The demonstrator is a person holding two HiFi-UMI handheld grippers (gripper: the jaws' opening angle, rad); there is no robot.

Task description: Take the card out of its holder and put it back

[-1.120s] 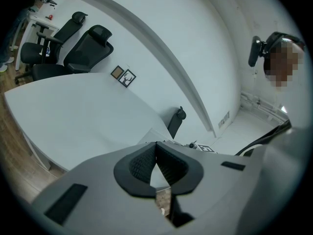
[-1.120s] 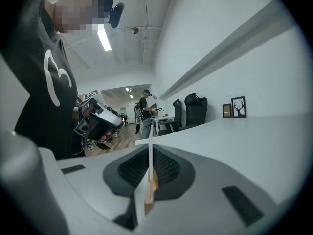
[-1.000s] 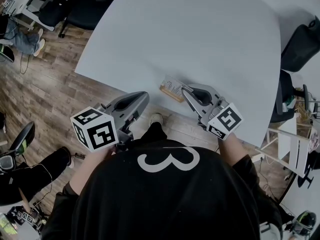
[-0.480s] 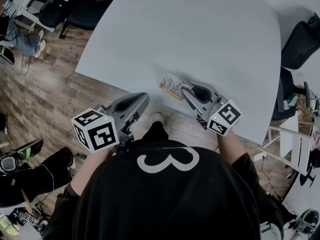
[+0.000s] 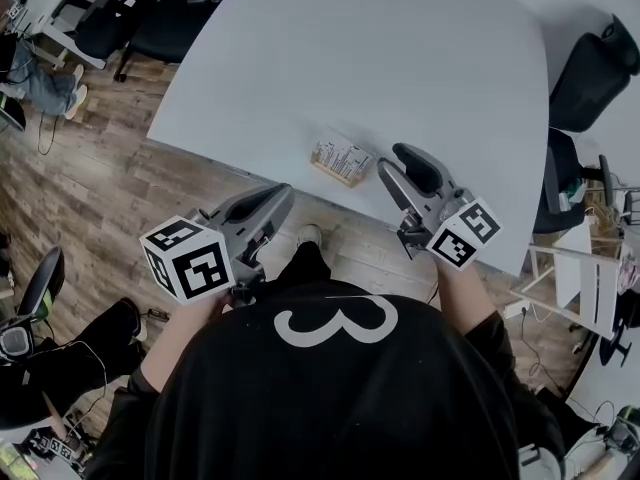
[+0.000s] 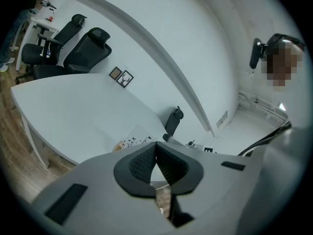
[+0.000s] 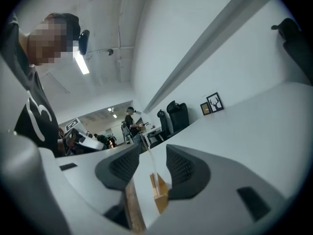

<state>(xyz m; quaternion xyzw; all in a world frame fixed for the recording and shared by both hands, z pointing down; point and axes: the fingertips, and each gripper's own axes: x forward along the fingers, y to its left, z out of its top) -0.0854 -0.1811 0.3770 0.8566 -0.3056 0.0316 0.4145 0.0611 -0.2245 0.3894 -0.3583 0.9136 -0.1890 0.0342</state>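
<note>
Card (image 5: pixel 343 155) stands upright in its wooden holder (image 5: pixel 333 176) near the front edge of the white table (image 5: pixel 400 58), and nothing touches it now. A second ago the right gripper (image 5: pixel 392 161) had its tips right at the card, over the holder, with the jaws almost closed. Since then those jaws have just been opening, and the gripper has drawn off to the right, so bare table shows between its tips and the holder. From where I stand that looks like a release: the card seems to be seated back in its slot, so I would judge the put-back step done, or as good as done, though I cannot see how deep the card sits. In the right gripper view the jaws stand wide apart. The thin edge of the card and the corner of the holder show through the gap between them, but they lie ahead of the tips, and neither pad presses on anything, so this gripper carries nothing. The left gripper (image 5: pixel 284 192) hangs close to the person's body, off the table edge and over the wooden floor (image 5: pixel 90 188), well apart from the holder. In its own view its ribbed pads meet at the tips with nothing between them, so it is closed and empty.
</note>
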